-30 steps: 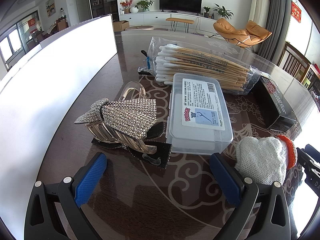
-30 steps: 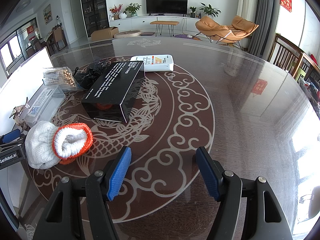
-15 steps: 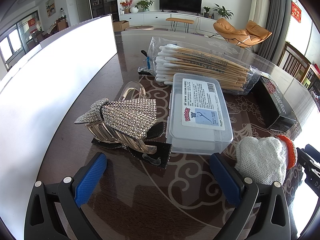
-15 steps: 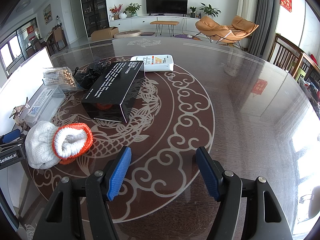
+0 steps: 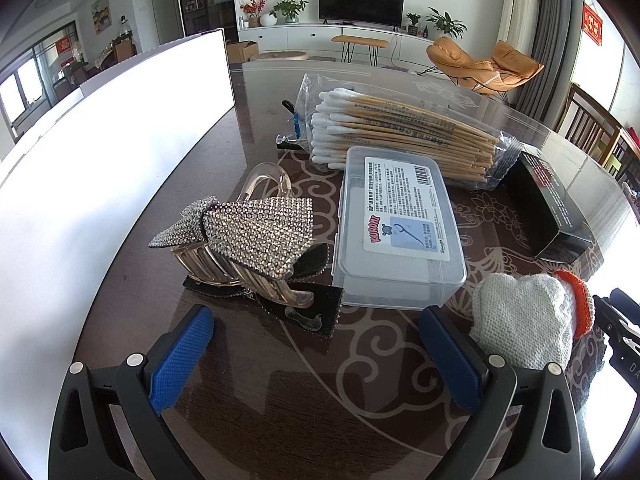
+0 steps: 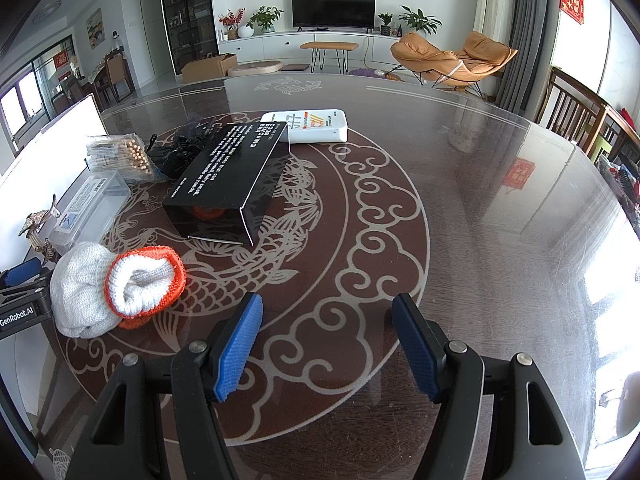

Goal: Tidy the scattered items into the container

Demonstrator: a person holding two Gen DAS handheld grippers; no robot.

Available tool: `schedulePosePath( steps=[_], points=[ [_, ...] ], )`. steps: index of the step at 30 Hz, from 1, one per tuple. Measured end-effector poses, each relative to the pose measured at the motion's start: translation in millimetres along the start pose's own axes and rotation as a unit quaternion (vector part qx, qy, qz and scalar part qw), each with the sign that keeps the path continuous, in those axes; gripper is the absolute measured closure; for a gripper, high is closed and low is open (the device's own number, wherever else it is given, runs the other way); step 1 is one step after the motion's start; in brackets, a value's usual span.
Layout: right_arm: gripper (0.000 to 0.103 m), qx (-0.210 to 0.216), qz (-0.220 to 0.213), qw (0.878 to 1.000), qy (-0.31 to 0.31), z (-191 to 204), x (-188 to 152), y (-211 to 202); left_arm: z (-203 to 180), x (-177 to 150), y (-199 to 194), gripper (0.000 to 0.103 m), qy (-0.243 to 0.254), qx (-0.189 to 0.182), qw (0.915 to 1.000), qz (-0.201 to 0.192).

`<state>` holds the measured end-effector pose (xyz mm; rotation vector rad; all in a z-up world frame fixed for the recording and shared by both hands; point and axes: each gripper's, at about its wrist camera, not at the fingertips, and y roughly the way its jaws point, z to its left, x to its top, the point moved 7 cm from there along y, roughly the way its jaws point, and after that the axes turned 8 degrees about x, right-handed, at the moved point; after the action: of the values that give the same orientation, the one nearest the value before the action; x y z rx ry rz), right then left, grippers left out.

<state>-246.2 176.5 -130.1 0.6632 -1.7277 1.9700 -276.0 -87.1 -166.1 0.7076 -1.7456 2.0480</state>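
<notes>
nothing moved | glass table (image 6: pixel 480 200) patterned | living room tv (image 6: pixel 333 7)

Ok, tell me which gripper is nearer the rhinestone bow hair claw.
Left. The left gripper is open just short of the rhinestone bow hair claw; the right gripper is far right of it, beyond the rolled glove.

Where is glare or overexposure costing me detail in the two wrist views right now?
Left wrist view: the white container wall is blown out to featureless white, and the lower right edge beyond the glove is washed out. Right wrist view: window light bleaches the glass tabletop along its right side; the black box stays legible.
</notes>
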Motion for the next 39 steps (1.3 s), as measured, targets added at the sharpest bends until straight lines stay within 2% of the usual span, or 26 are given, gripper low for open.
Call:
schedulePosePath(
  steps=[27,33,35,36,39],
  points=[
    [0.034,0.000,0.000,1.000,0.000,0.0,-0.1,-0.2,0.3,-0.5,-0.3,0.000,0.001,-0.001,1.0000,0.000],
    [0.034,0.001,0.000,1.000,0.001,0.3,0.1,-0.2,-3.6,-18.0,-13.6,0.000,0.051,-0.035,0.9981,0.000],
    [0.034,0.002,0.000,1.000,0.002,1.4,1.0,-0.4,-3.9,-21.6,-15.6,0.000,0.079,-0.050,0.9955,0.019],
    [0.034,0.003,-0.001,1.000,0.002,1.9,1.8,0.8,0.6,-19.2,-16.3,0.000,0.072,-0.044,0.9962,0.022],
    [0.034,0.002,0.000,1.000,0.002,3.0,2.5,1.2,19.7,3.8,-31.6,0.000,0.031,-0.034,0.9987,-0.024]
  ],
)
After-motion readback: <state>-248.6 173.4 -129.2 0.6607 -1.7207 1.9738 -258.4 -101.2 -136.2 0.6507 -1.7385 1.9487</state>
